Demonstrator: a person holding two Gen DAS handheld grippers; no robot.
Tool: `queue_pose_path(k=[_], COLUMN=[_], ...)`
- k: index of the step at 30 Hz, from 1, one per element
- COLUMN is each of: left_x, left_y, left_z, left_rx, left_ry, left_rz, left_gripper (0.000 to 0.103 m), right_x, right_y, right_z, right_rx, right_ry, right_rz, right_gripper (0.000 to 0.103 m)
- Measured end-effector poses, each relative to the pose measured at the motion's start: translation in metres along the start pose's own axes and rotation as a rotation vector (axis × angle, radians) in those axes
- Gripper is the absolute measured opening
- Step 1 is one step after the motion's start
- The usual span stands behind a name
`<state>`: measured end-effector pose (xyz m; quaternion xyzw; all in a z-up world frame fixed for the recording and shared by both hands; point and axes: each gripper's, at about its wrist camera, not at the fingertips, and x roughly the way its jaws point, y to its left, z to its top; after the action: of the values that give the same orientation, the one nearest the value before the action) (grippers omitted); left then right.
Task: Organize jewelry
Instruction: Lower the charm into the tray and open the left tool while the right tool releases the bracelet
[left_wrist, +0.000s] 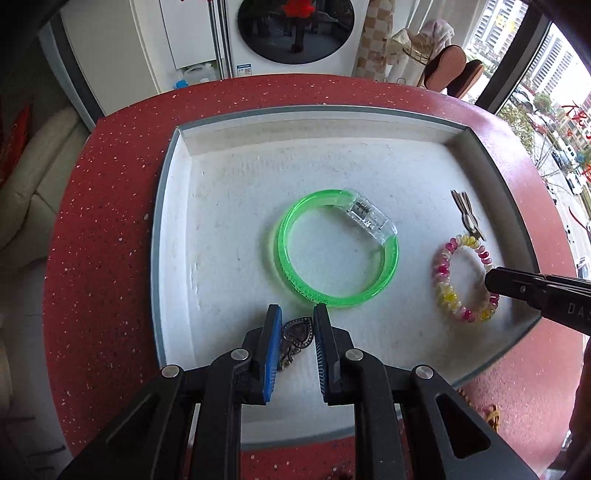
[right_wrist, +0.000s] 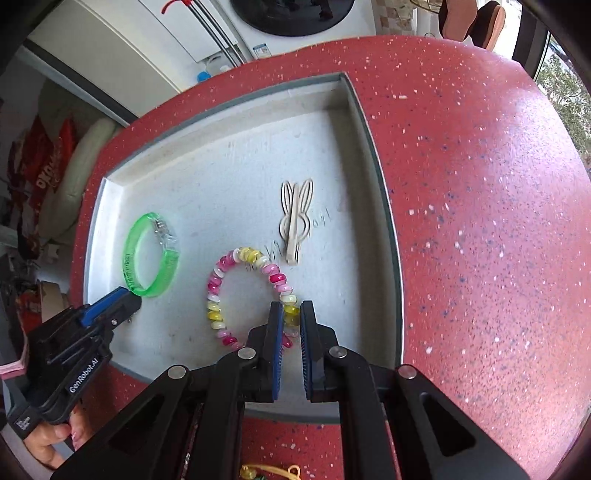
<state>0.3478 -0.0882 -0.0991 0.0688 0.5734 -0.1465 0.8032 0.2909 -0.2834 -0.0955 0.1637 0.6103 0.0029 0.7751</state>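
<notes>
A grey tray (left_wrist: 159, 221) with a white lining lies on the red table. In it are a green bangle (left_wrist: 284, 258) with a clear clasp, a pink and yellow beaded bracelet (left_wrist: 441, 273) and a cream rabbit-shaped clip (left_wrist: 467, 214). My left gripper (left_wrist: 297, 310) hangs over the tray's near edge, shut on a dark heart-shaped ornament (left_wrist: 297, 332). In the right wrist view the right gripper (right_wrist: 291, 306) is shut on the near beads of the bracelet (right_wrist: 214, 295), whose ring spreads over the lining. The bangle (right_wrist: 168, 269), the rabbit clip (right_wrist: 293, 221) and the left gripper (right_wrist: 125, 299) also show there.
The red speckled table (right_wrist: 480, 184) surrounds the tray (right_wrist: 384, 206). A yellow beaded piece (right_wrist: 266, 472) lies on the table in front of the tray. A hand (right_wrist: 48, 439) holds the left gripper's handle. A washing machine and window stand beyond the table.
</notes>
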Motion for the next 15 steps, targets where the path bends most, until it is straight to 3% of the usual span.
queue_pose_path(k=[12, 15], left_x=[0.003, 0.001], left_y=[-0.022, -0.028], left_z=[0.016, 0.016], left_rx=[0.050, 0.053], left_ry=[-0.027, -0.029], left_rz=[0.087, 0.080], left_gripper=[0.036, 0.036], right_x=[-0.003, -0.004], right_y=[0.004, 0.003], right_z=[0.001, -0.001], right_rx=[-0.007, 0.009], right_ry=[-0.006, -0.002], right_rz=[-0.017, -0.005], right_gripper=[0.011, 0.015])
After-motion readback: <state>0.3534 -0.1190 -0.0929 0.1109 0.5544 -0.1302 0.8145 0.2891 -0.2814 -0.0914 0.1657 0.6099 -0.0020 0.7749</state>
